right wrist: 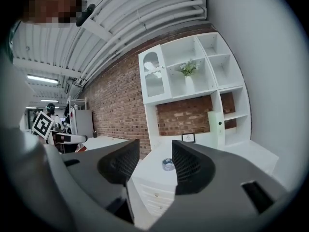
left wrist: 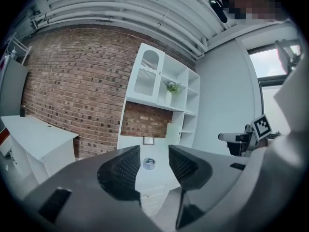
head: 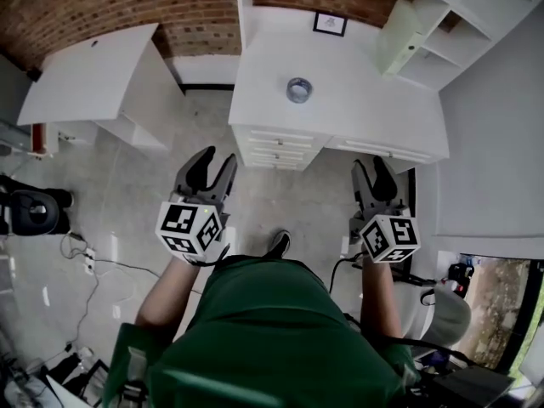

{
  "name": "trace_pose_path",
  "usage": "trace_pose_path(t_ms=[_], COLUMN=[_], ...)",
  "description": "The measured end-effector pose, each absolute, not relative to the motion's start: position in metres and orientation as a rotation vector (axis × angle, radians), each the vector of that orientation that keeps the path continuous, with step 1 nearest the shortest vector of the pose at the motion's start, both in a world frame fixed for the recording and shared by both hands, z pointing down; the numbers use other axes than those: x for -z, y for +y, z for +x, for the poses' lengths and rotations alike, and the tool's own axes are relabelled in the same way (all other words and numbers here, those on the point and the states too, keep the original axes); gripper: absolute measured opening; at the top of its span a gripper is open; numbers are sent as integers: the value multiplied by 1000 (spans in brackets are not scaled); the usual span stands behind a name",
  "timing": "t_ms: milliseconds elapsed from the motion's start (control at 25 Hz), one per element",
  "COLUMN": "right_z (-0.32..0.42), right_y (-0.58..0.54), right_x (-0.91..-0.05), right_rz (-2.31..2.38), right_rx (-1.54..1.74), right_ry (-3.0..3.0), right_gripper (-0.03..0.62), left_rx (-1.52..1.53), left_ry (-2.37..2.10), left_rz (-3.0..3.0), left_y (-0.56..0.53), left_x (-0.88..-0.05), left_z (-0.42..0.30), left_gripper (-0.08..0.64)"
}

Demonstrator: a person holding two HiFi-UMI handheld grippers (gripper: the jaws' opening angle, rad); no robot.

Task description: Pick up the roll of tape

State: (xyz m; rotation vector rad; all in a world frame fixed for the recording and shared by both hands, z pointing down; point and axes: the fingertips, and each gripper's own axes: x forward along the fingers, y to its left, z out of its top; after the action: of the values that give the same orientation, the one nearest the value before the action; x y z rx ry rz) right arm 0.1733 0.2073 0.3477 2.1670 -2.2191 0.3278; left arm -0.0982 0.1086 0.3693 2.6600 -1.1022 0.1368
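Note:
A small silvery roll of tape [head: 298, 89] lies flat on the white desk [head: 357, 100], near its middle. It shows far off between the jaws in the left gripper view as the tape roll [left wrist: 149, 164] and in the right gripper view as the tape roll [right wrist: 168, 165]. My left gripper [head: 212, 165] is held over the floor in front of the desk's drawers, open and empty. Farther right, my right gripper [head: 374, 170] hangs at the desk's front edge, also open with nothing in it. Both are well short of the tape.
A framed picture [head: 330, 24] leans at the desk's back against the brick wall. White shelving [head: 442, 24] stands at the right, with a plant [right wrist: 188, 69] on a shelf. Another white table [head: 85, 75] stands left. Cables [head: 85, 262] lie on the floor at left.

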Motion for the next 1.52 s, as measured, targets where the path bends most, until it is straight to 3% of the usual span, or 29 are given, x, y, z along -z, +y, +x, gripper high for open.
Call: trace_pose_path(t_ms=[360,840,1520], right_z=[223,234,243], right_y=[181,134,-43], right_x=[-351,-370,-418], right_rz=[2105,2065,1909], right_rx=[-354,-408,-478], right_ry=[-2288,-2275,-2164], right_gripper=[222,221,215], left_rx=[-132,-157,-172], left_ry=[-1187,-1159,-1075], left_rz=[2645,2610,2545], left_y=[100,50,-129], left_x=[-361,-386,-435], left_z=[-59,-40,-14], left_gripper=[193,193,193])
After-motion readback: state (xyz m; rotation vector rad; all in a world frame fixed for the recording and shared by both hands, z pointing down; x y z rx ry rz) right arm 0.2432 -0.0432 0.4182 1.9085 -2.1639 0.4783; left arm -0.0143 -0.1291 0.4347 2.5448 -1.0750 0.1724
